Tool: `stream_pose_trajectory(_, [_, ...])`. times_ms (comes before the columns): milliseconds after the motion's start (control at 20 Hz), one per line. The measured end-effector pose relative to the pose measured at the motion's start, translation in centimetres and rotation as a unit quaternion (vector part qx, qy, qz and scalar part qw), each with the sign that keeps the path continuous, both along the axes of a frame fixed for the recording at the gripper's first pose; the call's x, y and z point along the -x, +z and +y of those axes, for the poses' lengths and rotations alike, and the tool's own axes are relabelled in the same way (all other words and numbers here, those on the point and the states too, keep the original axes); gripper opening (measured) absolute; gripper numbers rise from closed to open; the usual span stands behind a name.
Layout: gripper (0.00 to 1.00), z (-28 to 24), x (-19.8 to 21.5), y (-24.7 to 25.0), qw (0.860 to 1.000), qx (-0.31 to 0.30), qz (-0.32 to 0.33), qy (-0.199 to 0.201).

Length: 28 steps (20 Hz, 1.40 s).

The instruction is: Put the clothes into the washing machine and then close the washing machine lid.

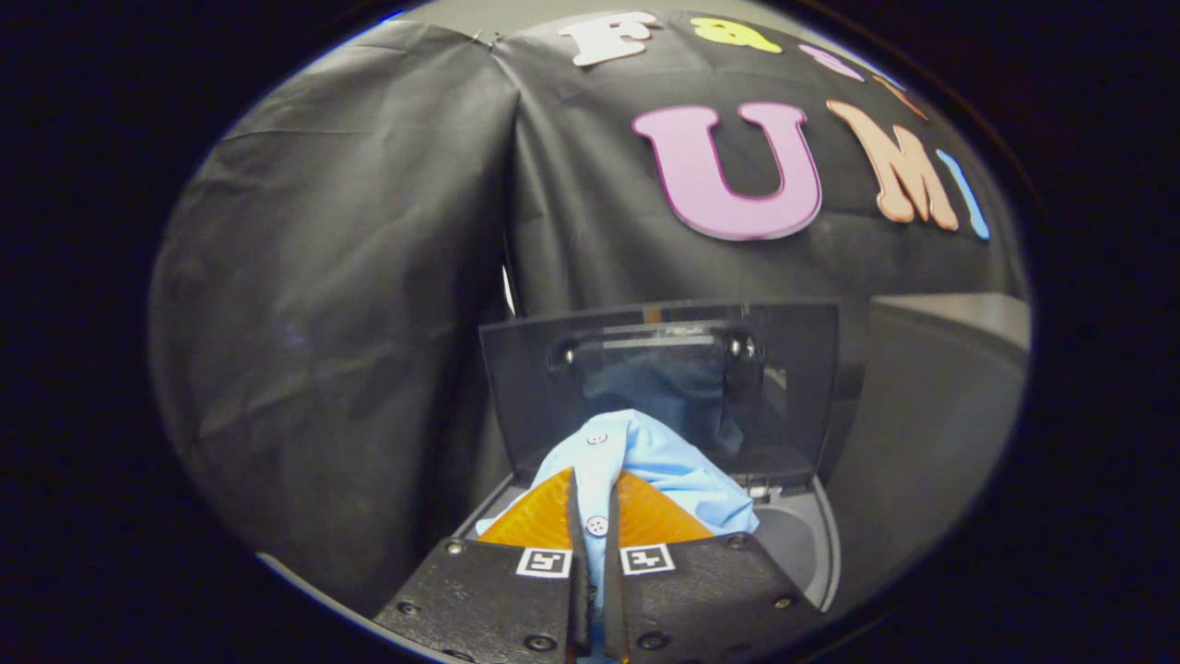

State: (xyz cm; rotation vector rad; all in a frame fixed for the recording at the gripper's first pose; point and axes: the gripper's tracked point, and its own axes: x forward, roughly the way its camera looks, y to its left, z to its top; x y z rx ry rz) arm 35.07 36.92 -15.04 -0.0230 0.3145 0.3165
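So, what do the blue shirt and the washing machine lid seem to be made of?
The light blue shirt, pinched in the gripper, looks like thin woven fabric with a matte finish: it creases softly and carries small buttons. The washing machine lid, standing open beyond it, looks like dark tinted plastic or glass, glossy, since it shows reflections.

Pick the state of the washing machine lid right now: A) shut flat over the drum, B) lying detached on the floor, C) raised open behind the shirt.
C: the lid stands upright behind the light blue shirt, which the gripper pinches between its fingers above the washing machine.
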Motion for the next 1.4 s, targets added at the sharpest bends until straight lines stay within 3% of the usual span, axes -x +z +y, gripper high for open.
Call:
stream_pose_trajectory(250, [0.07,-2.4,-0.5,-5.5,0.996,0.037,0.057,-0.060])
stream_pose_trajectory(400, [0.08,-2.4,-0.6,-7.7,0.991,0.023,0.103,-0.080])
stream_pose_trajectory(750, [0.12,-1.6,0.1,-12.3,0.971,0.032,0.229,-0.061])
stream_pose_trajectory(900, [0.14,-1.3,0.2,-13.1,0.959,0.005,0.271,-0.085])
stream_pose_trajectory(1100, [0.16,-2.2,-0.6,-13.5,0.954,-0.001,0.280,-0.111])
stream_pose_trajectory(1200, [0.37,-2.5,-1.1,-13.7,0.954,-0.012,0.272,-0.123])
stream_pose_trajectory(1400, [0.78,-1.6,0.7,-13.7,0.952,0.007,0.289,-0.102])
